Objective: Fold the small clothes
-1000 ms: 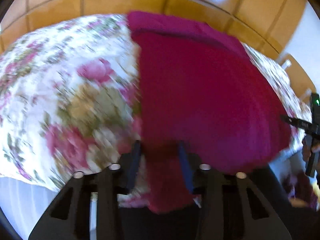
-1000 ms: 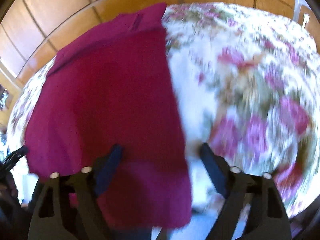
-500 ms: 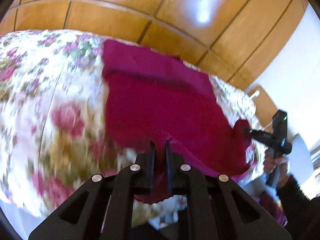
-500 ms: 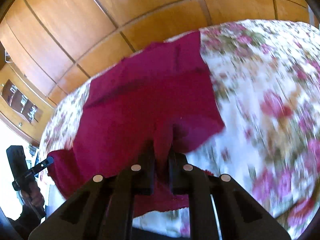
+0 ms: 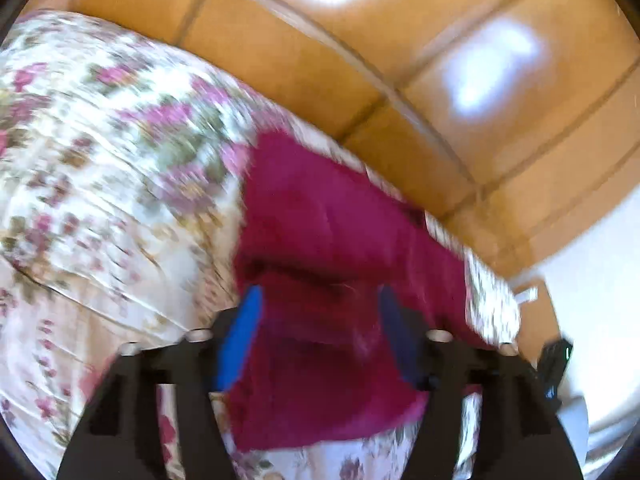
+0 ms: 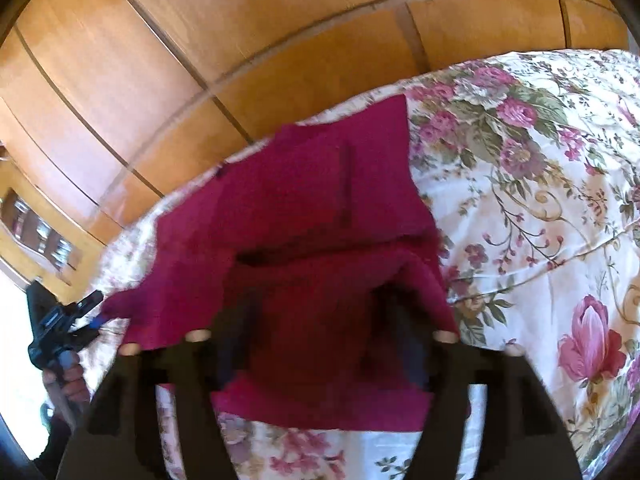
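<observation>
A magenta garment [image 5: 320,220] lies on the floral bedspread [image 5: 100,200], its near part doubled over onto the far part. My left gripper [image 5: 318,320] hovers just over the folded near edge. Its jaws are opening, and the cloth lies loose under the gap without being pressed by the pads. In the right wrist view the same garment [image 6: 304,192] shows a fold ridge across its middle. My right gripper [image 6: 320,320] is above it with its jaws opening too, and the fabric is loose below them. The left gripper [image 6: 93,312] appears at the garment's left corner, held by a hand.
A glossy wooden panelled wall [image 6: 200,60] rises right behind the bed's far edge. The flowered bedspread [image 6: 540,220] stretches wide to the right of the garment. A white wall [image 5: 592,280] stands at the right in the left wrist view.
Both grippers closed on the garment's near edge, carried it forward and up over the far part, and have now spread their jaws and let the cloth go.
</observation>
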`<action>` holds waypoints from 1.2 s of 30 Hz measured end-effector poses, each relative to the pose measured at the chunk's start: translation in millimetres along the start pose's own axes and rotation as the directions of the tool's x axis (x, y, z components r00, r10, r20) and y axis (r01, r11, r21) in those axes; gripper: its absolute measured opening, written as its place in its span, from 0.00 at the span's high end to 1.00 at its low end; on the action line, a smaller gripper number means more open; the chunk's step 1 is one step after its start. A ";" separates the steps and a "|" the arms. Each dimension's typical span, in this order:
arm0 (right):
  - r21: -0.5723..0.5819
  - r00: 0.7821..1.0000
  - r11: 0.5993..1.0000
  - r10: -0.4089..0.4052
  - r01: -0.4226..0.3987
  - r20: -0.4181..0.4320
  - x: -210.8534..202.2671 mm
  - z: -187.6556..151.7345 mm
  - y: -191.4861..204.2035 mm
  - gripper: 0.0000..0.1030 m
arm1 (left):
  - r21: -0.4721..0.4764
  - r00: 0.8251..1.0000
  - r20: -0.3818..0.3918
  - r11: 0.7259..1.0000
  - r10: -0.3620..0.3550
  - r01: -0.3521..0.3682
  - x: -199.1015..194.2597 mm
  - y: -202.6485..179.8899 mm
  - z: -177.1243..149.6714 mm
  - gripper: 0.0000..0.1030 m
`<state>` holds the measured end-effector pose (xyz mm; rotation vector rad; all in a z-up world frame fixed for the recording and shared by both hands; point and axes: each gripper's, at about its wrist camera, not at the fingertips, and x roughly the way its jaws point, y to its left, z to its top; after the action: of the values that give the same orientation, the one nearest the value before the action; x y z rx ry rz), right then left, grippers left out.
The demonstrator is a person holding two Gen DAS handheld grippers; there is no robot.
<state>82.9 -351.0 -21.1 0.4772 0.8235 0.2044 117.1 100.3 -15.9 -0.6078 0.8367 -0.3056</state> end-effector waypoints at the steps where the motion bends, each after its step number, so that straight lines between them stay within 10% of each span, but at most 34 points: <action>1: 0.002 1.000 1.000 0.009 -0.009 0.018 -8.9 -2.1 -0.8 0.21 | 0.005 1.000 0.006 1.000 0.009 -0.009 -2.4 4.1 0.7 0.35; 10: -0.004 0.992 0.992 -0.127 0.127 0.007 -39.4 -48.8 -32.4 0.20 | 0.152 0.987 -0.151 0.988 0.051 -0.028 14.7 20.1 -64.4 0.35; 14: -0.093 0.980 0.977 -0.196 0.192 -0.041 -11.1 -60.3 -29.7 0.44 | 0.205 0.989 -0.136 0.978 0.059 -0.031 21.3 6.1 -71.3 0.36; 18: -0.077 0.986 0.983 -0.166 0.164 -0.028 2.8 -50.4 -26.5 0.79 | 0.234 0.981 -0.159 0.970 0.109 -0.070 38.1 -1.1 -69.2 0.74; 36: -0.072 0.985 0.996 -0.070 0.060 -0.158 -73.5 -124.1 -3.5 0.86 | 0.251 0.964 -0.260 0.968 0.057 0.011 -50.2 18.3 -117.5 0.91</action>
<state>-58.7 -339.6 -46.9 0.3733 0.9850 0.2112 -4.9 94.1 -57.5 -0.3227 1.0434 -0.4716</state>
